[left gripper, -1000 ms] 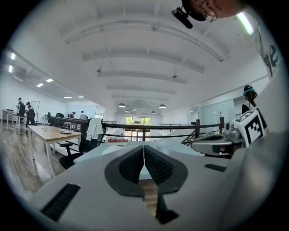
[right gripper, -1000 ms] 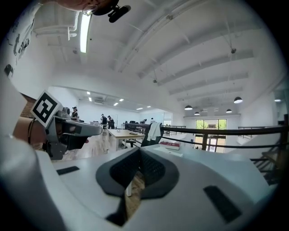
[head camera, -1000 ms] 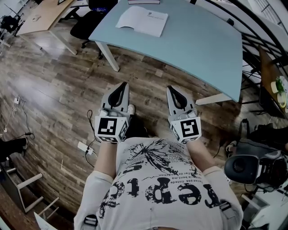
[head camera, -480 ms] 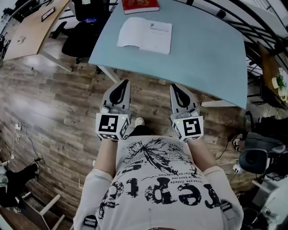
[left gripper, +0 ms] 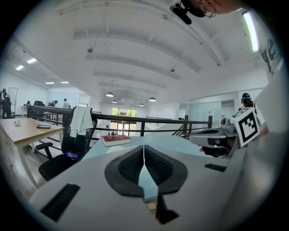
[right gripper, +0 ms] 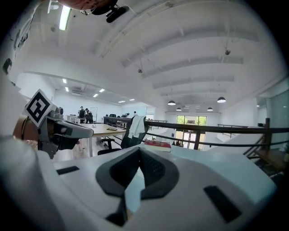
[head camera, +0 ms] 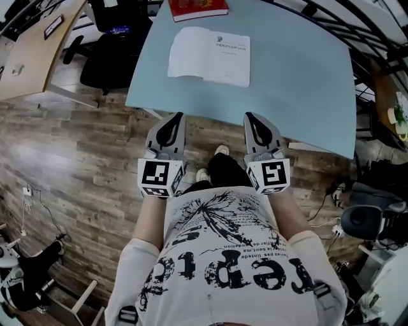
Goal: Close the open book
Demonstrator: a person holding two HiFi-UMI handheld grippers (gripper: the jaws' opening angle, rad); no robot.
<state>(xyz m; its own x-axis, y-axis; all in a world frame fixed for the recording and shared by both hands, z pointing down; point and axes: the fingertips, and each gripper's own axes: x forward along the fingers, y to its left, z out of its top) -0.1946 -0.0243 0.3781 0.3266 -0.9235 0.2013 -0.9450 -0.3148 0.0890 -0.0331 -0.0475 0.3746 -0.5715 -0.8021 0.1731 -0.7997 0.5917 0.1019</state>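
Book (head camera: 209,56) pages lie spread flat on the pale blue desk (head camera: 299,83), toward its far left corner and just on the near side of a red book (head camera: 197,7) at the far edge. What has changed over the last second is the person's place, not the book's. A wide strip of wooden floor (head camera: 76,146) lay between the grippers and the desk a second ago, and now the desk's near edge sits just beyond both gripper tips in the head view. The open book has come nearer the middle of that view. The left gripper (head camera: 174,120) and the right gripper (head camera: 250,118) are held side by side as before. Each gripper view shows the pads closed tip to tip with nothing between them. I judge that the walk-up is nearly over but the closing has not begun. The book is well apart from both grippers, so a reach across the desk comes next, probably with one jaw tip slipped under a page edge.
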